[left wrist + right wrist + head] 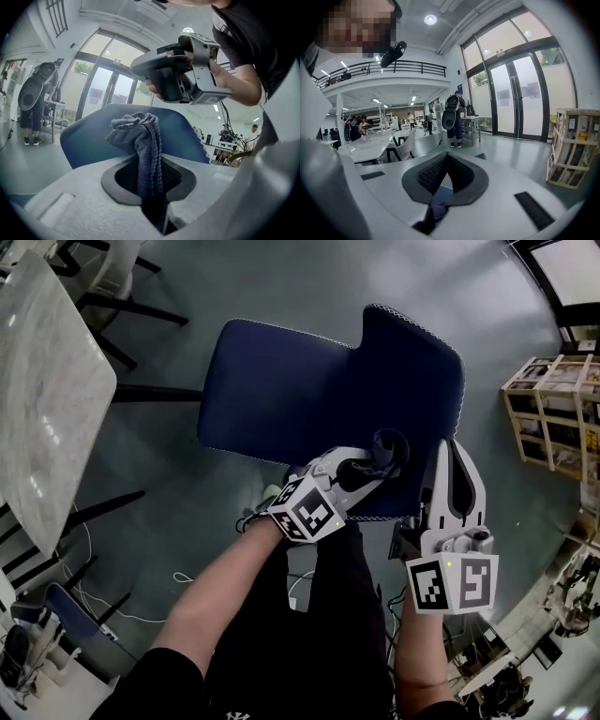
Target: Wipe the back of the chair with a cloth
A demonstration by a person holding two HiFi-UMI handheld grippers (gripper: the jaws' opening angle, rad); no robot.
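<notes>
Cloth point(140, 138) is clenched in the left tongs point(375, 463), bunched against the near edge of the chair back point(412, 371). The back spreads ahead of those tongs, its long axis running away from the person. The right tongs point(448, 454) stand just beside, drawn almost together on a sliver of blue, seemingly pinching the back's right edge. The left is nearer for wiping. The seat point(272, 381) lies left. The bench point(47, 399) and wooden crate point(553, 409) stand well apart, leaving room.
</notes>
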